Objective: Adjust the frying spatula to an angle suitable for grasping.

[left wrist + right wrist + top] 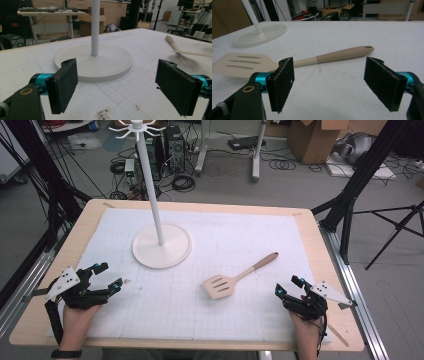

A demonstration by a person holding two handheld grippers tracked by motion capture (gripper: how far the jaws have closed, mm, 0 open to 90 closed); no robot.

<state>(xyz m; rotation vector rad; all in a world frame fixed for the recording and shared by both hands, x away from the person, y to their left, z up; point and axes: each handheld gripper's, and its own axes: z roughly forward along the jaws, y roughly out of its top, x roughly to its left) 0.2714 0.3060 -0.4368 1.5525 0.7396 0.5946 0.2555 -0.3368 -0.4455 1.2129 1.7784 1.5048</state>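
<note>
My right gripper [329, 83] sits wide open just short of the slotted spatula [239, 275], which lies flat in front of the white stand [161, 245], light and stiff by my guess, best pinched mid-handle, while my left gripper [120, 87] gapes empty.

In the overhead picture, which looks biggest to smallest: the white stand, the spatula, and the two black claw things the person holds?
1. White stand, tall pole and round base.
2. Spatula.
3. Left gripper and right gripper: they look about alike, so I won't rank them.
</note>
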